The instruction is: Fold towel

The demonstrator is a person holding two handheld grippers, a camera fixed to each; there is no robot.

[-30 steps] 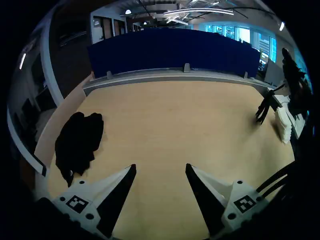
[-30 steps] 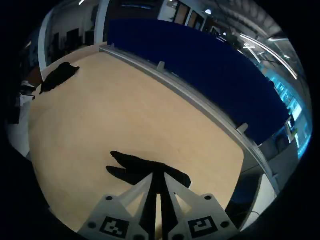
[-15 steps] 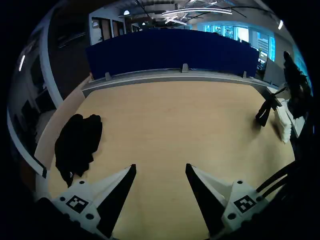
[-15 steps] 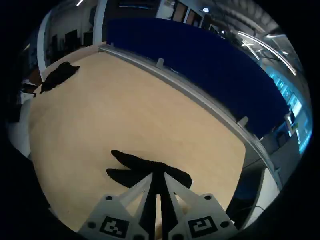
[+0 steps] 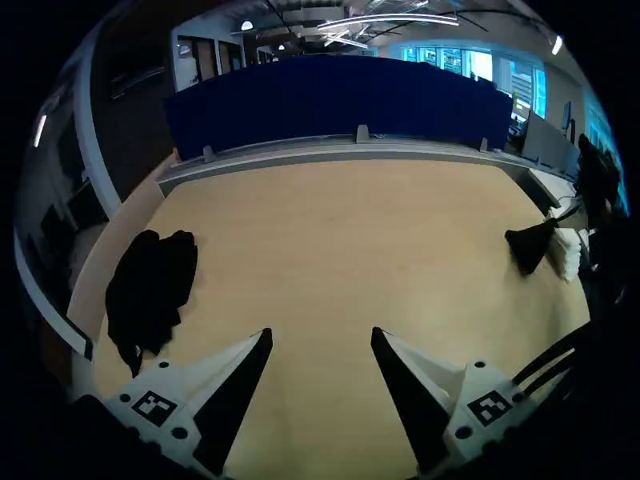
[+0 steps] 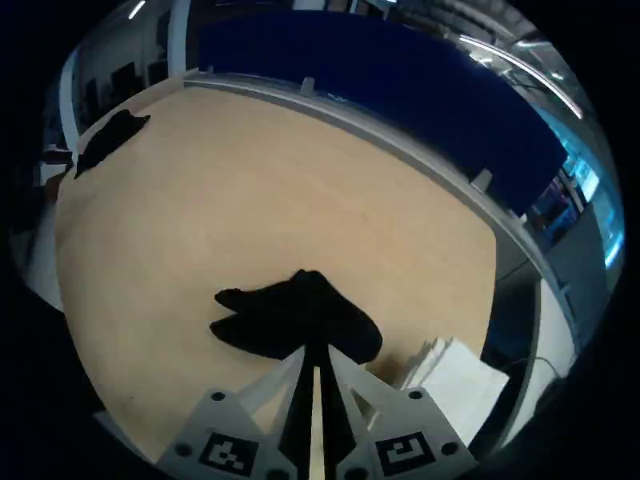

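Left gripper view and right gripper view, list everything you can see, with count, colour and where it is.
black towel: one, black, bunched at the table's right end, just ahead of the right gripper
black cloth pile: one, black, crumpled near the table's left edge
white stack: one, white, layered, beside the black towel
table: one, light wood, under everything
partition: one, dark blue, along the table's far edge
left gripper: one, white with black fingers, open over bare table
right gripper: one, white with black fingers, shut on the black towel
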